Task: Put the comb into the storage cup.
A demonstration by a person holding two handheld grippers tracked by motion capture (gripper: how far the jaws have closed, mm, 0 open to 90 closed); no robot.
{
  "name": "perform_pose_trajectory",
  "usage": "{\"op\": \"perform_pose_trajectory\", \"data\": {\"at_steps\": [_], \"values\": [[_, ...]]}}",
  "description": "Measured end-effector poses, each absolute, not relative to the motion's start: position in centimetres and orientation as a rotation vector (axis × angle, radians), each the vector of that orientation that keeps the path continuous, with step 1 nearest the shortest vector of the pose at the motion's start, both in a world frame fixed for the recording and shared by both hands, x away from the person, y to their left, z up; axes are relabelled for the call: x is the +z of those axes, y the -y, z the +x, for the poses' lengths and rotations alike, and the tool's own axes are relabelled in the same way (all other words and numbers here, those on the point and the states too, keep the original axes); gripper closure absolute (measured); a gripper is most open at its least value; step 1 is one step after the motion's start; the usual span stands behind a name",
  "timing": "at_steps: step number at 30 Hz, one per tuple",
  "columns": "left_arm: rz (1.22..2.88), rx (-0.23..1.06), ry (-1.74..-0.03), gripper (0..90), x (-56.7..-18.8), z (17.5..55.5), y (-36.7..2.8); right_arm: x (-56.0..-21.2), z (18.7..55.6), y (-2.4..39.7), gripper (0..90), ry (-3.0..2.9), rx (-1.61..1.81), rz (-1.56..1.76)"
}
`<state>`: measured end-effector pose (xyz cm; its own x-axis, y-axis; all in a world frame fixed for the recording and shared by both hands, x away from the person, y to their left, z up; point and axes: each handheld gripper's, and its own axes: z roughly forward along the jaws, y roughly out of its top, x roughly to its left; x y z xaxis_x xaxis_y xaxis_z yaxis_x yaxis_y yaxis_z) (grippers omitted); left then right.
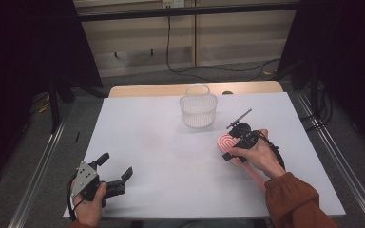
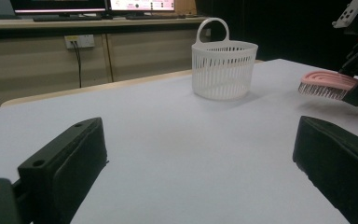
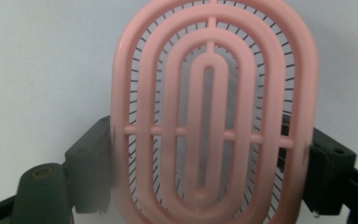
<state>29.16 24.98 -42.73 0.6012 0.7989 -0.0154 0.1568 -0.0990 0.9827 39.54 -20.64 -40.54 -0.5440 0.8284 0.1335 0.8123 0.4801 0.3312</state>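
The right gripper (image 1: 231, 147) is clamped across the head of the pink plastic hairbrush with an oval, slotted back and dark bristles (image 1: 228, 141), one black jaw pressing on each long edge, as the right gripper view shows with the pink hairbrush (image 3: 214, 116) seated squarely between them. In the high view the brush sits at the right middle of the white table (image 1: 161, 142), its handle running back under the person's right hand (image 1: 259, 156), and from the left gripper view the head (image 2: 328, 83) appears to be lifted just off the surface, bristles pointing down. The white plastic basket with slatted walls and a loop handle (image 1: 198, 108) stands upright farther back near the table's centre, apart from the brush. The step in hand looks like carrying the brush to that basket, so the sensible course would be to keep the clamp firm, since the smooth curved rim could slide out of a loose pinch, and to raise the brush clear of the basket's rim before moving across. The basket's mouth looks narrower than the brush is long, so tipping the brush toward upright and lowering it end first beside the loop handle would likely serve better than dropping it flat. The light basket could be nudged over by a careless touch. The left gripper (image 1: 116, 171) rests at the near left with its jaws spread wide and nothing between them, free to steady the basket if needed.
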Motion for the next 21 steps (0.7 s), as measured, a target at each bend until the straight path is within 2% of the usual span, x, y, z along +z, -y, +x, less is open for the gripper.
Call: {"op": "perform_pose_trajectory", "data": {"at_steps": [21], "values": [[1.610,0.657,-0.813,2.8,-42.7,29.2,-25.0,-39.0,39.0,21.3,19.5,-2.598,0.631,1.444]]}}
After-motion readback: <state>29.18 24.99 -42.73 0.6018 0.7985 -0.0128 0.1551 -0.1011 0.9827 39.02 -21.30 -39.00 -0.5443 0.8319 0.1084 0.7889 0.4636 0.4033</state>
